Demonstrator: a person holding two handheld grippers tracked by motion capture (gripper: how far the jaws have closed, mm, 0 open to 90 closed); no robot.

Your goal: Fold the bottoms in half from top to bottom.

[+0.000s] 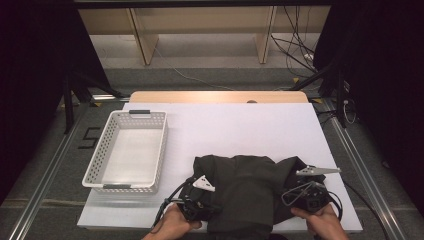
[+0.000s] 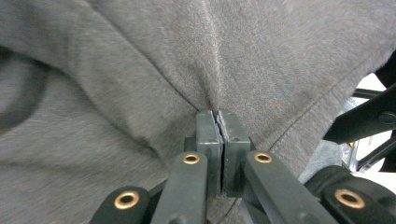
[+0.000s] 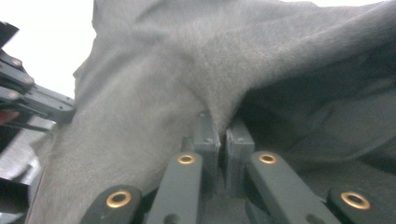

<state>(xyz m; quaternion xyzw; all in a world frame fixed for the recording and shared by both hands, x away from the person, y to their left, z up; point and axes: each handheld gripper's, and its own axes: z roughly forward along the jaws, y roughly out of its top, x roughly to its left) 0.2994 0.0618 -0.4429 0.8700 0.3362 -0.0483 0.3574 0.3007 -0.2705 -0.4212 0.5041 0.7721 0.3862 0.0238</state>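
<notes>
High view: one garment [image 1: 247, 192], one basket [image 1: 131, 150]

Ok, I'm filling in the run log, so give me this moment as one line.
left gripper: shut on dark garment | right gripper: shut on dark garment | garment: at table's near edge | white basket: empty, left
</notes>
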